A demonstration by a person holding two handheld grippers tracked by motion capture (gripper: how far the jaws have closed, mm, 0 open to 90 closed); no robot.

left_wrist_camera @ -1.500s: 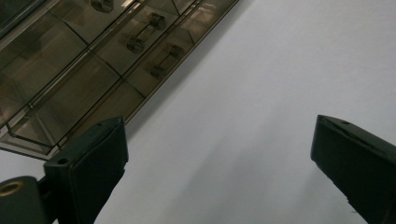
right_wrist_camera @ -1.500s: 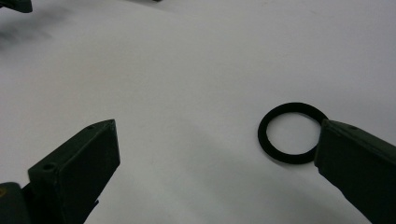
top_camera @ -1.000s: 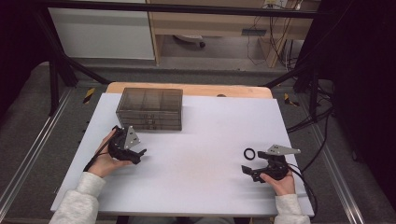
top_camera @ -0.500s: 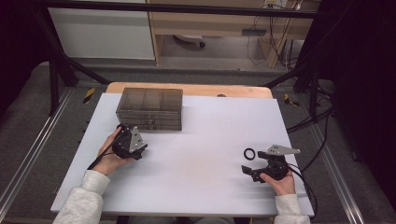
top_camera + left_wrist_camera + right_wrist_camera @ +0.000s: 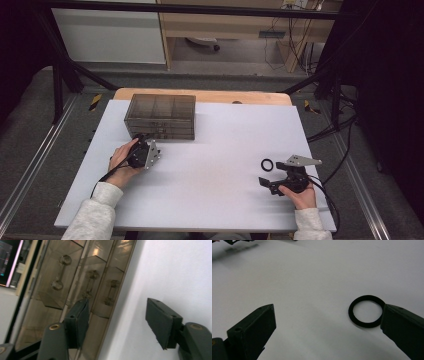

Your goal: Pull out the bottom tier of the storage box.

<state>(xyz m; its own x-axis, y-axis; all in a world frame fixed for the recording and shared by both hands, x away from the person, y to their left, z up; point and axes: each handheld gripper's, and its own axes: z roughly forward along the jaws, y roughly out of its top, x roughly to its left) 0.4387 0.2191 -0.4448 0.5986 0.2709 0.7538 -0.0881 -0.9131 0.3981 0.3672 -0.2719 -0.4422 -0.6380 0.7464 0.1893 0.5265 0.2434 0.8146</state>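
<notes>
A smoky see-through drawer box [image 5: 160,116] stands at the back left of the white table [image 5: 215,150]. My left gripper [image 5: 141,140] sits at its front, jaws pointing at the drawers. In the left gripper view the left gripper [image 5: 120,325] is open, its jaws have just been closing, and no pad presses on anything; the box's drawer fronts [image 5: 75,290] with clear handles lie just beyond the left jaw. A black ring [image 5: 267,164] lies flat at the right. My right gripper [image 5: 270,174] rests beside it, open. In the right gripper view, the ring [image 5: 365,298] touches the inner tip of the right jaw of the right gripper [image 5: 328,332].
The table ends in a wooden strip [image 5: 250,96] behind the box. Black frame legs [image 5: 65,75] and cables [image 5: 340,130] run along both sides on the floor. The white surface between the two hands is bare.
The left hand has moved a little up toward the drawer box and its jaws have narrowed. The right hand and the ring have stayed put.
</notes>
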